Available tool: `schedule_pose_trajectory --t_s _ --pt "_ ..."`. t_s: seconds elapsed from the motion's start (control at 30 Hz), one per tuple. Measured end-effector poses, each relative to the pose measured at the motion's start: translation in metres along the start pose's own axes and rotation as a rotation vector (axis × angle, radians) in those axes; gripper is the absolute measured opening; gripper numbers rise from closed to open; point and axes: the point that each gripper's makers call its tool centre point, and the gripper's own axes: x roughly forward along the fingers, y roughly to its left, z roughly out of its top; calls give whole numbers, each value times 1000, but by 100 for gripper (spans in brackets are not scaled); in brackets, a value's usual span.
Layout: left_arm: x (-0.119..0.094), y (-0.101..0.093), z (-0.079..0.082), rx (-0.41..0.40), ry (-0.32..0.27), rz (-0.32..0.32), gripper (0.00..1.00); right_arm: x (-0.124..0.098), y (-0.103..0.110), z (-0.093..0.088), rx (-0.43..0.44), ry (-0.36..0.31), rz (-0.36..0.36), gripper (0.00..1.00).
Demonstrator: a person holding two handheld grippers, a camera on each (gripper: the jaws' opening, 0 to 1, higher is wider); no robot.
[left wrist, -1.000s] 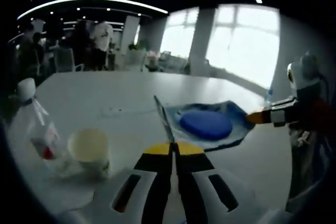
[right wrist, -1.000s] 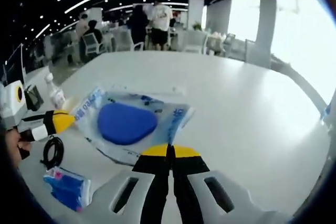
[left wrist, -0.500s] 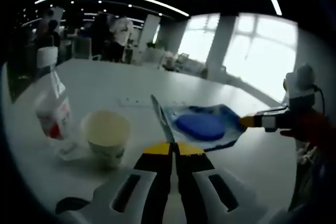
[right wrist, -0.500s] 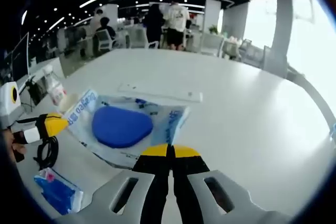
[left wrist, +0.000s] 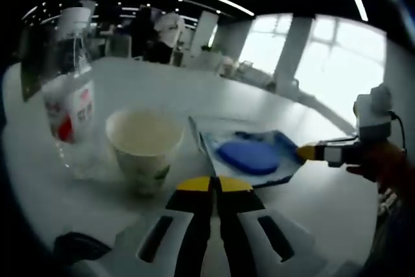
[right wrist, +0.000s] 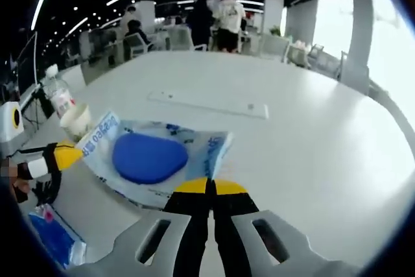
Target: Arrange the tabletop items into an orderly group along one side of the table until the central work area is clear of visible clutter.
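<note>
A clear plastic packet (left wrist: 253,157) with a blue oval pad inside is held just above the white table (left wrist: 130,89) between both grippers. My left gripper (left wrist: 212,185) is shut on its near edge. My right gripper (left wrist: 310,152) pinches the far corner from the right. In the right gripper view the packet (right wrist: 152,157) stretches from my right gripper (right wrist: 209,189), shut on its edge, to the yellow-tipped left gripper (right wrist: 67,154) at its left corner. A paper cup (left wrist: 144,144) and a water bottle (left wrist: 65,95) stand close to the packet's left.
A black cable (right wrist: 45,189) and a blue pack (right wrist: 55,241) lie near the table's edge by the left gripper. The cup (right wrist: 76,120) and bottle (right wrist: 61,98) stand behind them. A flat white strip (right wrist: 207,103) is set in the table's middle. People and chairs are far behind.
Both grippers have kept hold of the packet and carried it toward the cup and bottle, which now loom larger and nearer in the left gripper view.
</note>
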Motion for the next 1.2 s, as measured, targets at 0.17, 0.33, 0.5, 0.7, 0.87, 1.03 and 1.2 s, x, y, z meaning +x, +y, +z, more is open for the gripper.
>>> schedule_pose_trajectory --t_s 0.17,0.33,0.5,0.7,0.87,1.03,1.2 --pt "5 6 -10 -4 16 30 0 8 3 -8 16 -1 18 1" --pt "7 12 -24 -7 31 76 0 14 8 -21 22 2 15 1" --pt "7 13 -27 -12 26 84 0 12 3 -26 105 -15 -16 1" --pt "9 16 -28 -14 36 95 0 14 3 -27 82 -10 -11 2" --pt "9 15 -28 6 28 131 2 16 7 -35 69 13 -11 11" --pt "5 16 -25 45 37 128 9 10 3 -23 163 -38 -25 28" --pt "2 17 -22 89 47 123 17 1 3 -8 179 -81 -22 43"
